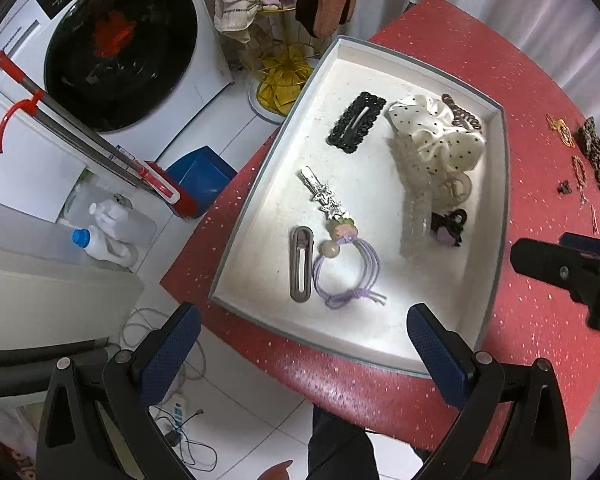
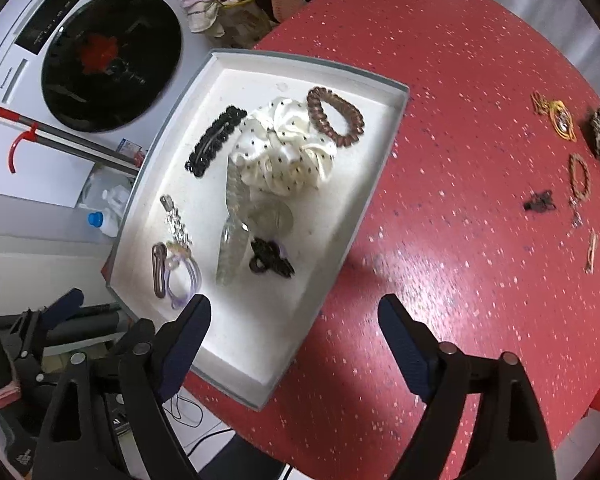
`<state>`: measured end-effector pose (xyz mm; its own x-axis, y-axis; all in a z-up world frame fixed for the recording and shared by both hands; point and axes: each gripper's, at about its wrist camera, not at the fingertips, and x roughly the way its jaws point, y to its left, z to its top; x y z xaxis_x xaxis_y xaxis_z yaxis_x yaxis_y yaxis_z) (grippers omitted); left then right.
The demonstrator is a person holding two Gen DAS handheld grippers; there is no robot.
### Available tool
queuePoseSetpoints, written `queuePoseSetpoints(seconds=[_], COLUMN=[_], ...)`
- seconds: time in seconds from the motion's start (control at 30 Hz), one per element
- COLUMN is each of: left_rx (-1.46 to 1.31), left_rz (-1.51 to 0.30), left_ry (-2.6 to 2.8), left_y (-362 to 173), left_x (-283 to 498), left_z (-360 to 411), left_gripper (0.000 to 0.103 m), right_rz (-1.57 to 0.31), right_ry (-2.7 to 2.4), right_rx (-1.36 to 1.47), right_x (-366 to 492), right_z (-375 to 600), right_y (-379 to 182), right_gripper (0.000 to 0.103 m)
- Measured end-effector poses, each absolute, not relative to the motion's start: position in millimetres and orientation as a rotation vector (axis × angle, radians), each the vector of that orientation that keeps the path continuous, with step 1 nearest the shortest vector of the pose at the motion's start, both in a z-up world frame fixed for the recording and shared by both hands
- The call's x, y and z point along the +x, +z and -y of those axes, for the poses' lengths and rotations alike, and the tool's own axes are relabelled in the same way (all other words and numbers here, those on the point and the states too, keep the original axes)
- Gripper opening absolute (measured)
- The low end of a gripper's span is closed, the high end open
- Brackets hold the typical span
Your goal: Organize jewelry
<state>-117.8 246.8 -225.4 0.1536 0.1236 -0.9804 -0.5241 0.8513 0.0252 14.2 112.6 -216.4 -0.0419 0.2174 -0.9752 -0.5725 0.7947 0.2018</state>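
Observation:
A white tray [image 1: 496, 208] [image 2: 332, 248] sits on the red table [image 1: 540, 320] [image 2: 460, 240]. It holds a black clip [image 1: 356, 123], a dotted cream scrunchie [image 1: 432, 132] [image 2: 284, 152], a silver clip [image 1: 324, 196], a grey clip [image 1: 301, 264], a purple hair tie [image 1: 346, 276], a clear claw clip [image 1: 414, 208], a small black claw clip [image 1: 448, 226] [image 2: 270, 262] and a brown coil tie [image 2: 334, 116]. Several small pieces [image 2: 580, 176] [image 1: 580, 160] lie loose at the table's right. My left gripper [image 1: 304, 344] is open and empty over the tray's near edge. My right gripper [image 2: 294, 336] is open and empty, above the tray's near right corner.
A washing machine [image 1: 116, 52] stands left of the table, with a mop [image 1: 84, 128] leaning on it. Bottles [image 1: 108, 236] and cables [image 1: 180, 420] lie on the floor below. A yellow wire rack [image 1: 280, 76] with towels stands behind the tray.

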Motion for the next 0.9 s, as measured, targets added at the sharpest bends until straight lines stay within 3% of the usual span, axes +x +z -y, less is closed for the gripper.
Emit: queuePoseSetpoints(seconds=[0.03,0.07,0.47,0.9], left_rx=[-0.355,-0.353,-0.344,-0.366], left_rz=[-1.343,-1.342,-1.317,-1.134], left_ry=[0.473,0.470,0.418,0.552], left_y=[-222,-219,-178,-102], left_x=[-119,-120,-138,-160], left_z=[-245,-243,-245,-246], left_gripper=[0.103,0.103,0.103,0.103], right_rz=[-1.480,-1.469,-1.500,-1.241], right_ry=[0.653,0.654,0.566,0.533], right_rx=[-0.306,-0.307,-0.308,-0.328], right_x=[12,9,-13,-27], right_z=[-111,-109,-83,-70], right_y=[-214,-211,-176,-97], right_gripper=[0.102,0.103,0.103,0.103])
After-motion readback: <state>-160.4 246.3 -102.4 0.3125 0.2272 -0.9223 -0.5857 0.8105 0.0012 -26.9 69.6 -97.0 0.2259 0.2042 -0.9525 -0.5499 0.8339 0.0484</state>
